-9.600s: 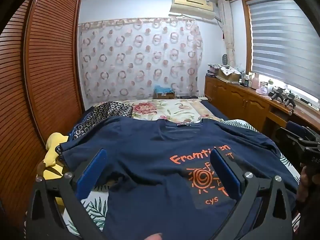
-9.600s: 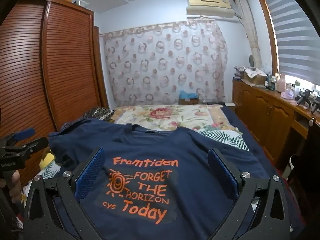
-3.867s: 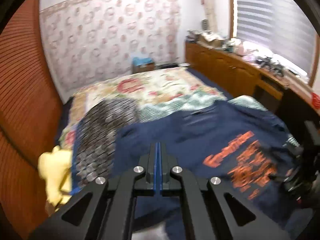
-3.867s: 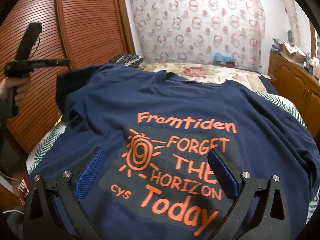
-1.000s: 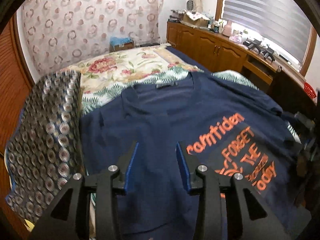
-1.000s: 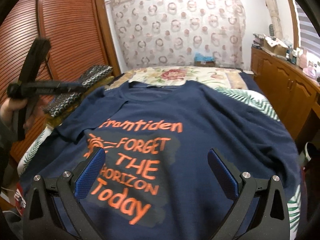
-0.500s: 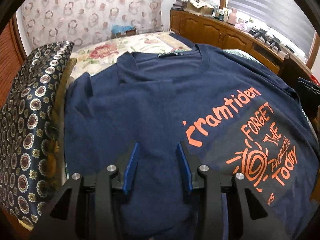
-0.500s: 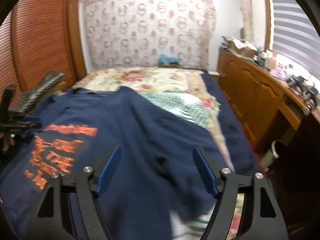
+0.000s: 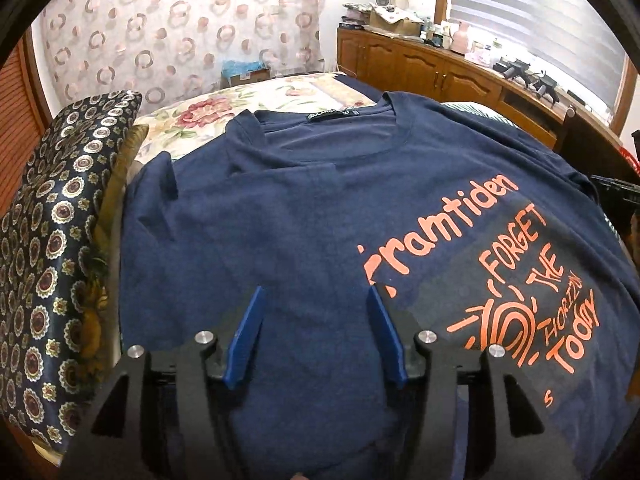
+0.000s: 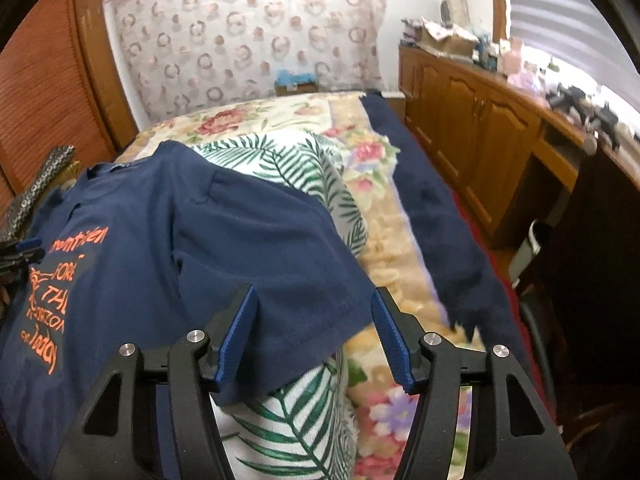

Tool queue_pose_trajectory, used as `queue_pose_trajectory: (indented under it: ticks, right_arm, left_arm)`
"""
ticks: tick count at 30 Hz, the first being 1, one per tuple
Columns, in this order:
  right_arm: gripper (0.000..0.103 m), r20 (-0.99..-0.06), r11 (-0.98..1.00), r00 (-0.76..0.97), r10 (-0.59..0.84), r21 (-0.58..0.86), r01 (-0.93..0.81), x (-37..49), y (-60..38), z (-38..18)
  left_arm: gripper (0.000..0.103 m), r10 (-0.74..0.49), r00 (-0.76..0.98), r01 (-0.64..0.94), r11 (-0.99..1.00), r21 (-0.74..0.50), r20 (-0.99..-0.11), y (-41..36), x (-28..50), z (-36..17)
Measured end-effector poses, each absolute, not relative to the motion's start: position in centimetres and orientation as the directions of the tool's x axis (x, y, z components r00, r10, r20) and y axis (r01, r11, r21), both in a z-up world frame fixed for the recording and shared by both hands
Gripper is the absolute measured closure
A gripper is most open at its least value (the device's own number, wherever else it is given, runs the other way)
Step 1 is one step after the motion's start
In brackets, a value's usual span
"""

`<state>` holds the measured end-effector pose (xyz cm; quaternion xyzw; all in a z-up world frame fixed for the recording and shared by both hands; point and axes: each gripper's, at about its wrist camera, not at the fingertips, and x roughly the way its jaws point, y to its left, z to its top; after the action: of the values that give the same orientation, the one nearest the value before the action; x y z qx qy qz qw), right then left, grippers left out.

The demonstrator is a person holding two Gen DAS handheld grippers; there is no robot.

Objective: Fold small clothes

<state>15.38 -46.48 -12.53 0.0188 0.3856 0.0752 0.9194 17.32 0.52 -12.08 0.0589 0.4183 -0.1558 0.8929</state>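
A navy-blue cotton T-shirt [image 9: 288, 216] with orange printed lettering lies spread face up on the bed [image 10: 384, 240], over a white bedcover with green fern leaves [image 10: 280, 168]; its collar points toward the far wall with the ring-patterned curtain [image 9: 180, 40].

The left gripper [image 9: 314, 312] hangs over the T-shirt's left half, just left of the orange print. Its blue-padded fingers [image 9: 248, 332] are spread part way and opening, with flat shirt cloth showing in the gap below them; the pads do not press on it. That edge of the T-shirt already lies folded in, beside the dark pillow with round medallion pattern [image 9: 52, 248].

The right gripper [image 10: 314, 316] is at the T-shirt's right sleeve [image 10: 288, 292]. Its fingers [image 10: 236, 332] are part spread and closing, and the sleeve's hem lies between them, reaching toward the right finger without visibly being pinched. Whether the left finger touches the cloth I cannot tell. Right of the sleeve the flowered sheet [image 10: 380, 264] and a dark blue blanket [image 10: 444, 232] run along the bed's edge, with the wooden cabinets [image 10: 472, 136] beyond.
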Motion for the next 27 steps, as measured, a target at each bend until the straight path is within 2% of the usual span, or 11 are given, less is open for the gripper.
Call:
queue_pose_trajectory:
  ticks: [3, 8, 12, 16, 19, 25, 27]
  right_arm:
    - [0.043, -0.714, 0.986, 0.680, 0.167, 0.119, -0.118, 15.1, -47.0, -12.9]
    - [0.043, -0.734, 0.979, 0.649, 0.200, 0.169, -0.110, 14.9, -47.3, -13.8]
    - [0.049, -0.743, 0.972, 0.629, 0.228, 0.208, -0.108, 15.1, -47.6, -14.2]
    - [0.059, -0.745, 0.959, 0.608, 0.274, 0.256, -0.119, 15.4, -47.8, -14.5]
    - [0.074, -0.735, 0.949, 0.606, 0.305, 0.286, -0.132, 15.5, -47.9, -14.4]
    - [0.098, -0.722, 0.976, 0.656, 0.219, 0.169, -0.139, 15.3, -46.7, -13.3]
    - [0.099, -0.701, 0.978, 0.682, 0.209, 0.153, -0.142, 15.1, -46.7, -12.7]
  left_arm:
    - [0.042, -0.235, 0.594, 0.342, 0.939, -0.023, -0.769, 0.2, 17.4, -12.1]
    - [0.040, -0.239, 0.592, 0.345, 0.938, -0.026, -0.770, 0.1, 17.4, -12.0]
    - [0.038, -0.236, 0.592, 0.346, 0.938, -0.021, -0.770, -0.1, 17.5, -12.1]
    - [0.037, -0.237, 0.592, 0.346, 0.938, -0.022, -0.771, -0.2, 17.5, -12.1]
    - [0.036, -0.234, 0.592, 0.345, 0.939, -0.020, -0.771, 0.1, 17.6, -12.1]
    - [0.036, -0.233, 0.592, 0.344, 0.939, -0.020, -0.771, 0.3, 17.7, -12.2]
    - [0.036, -0.231, 0.593, 0.343, 0.939, -0.017, -0.771, 0.2, 17.6, -12.2]
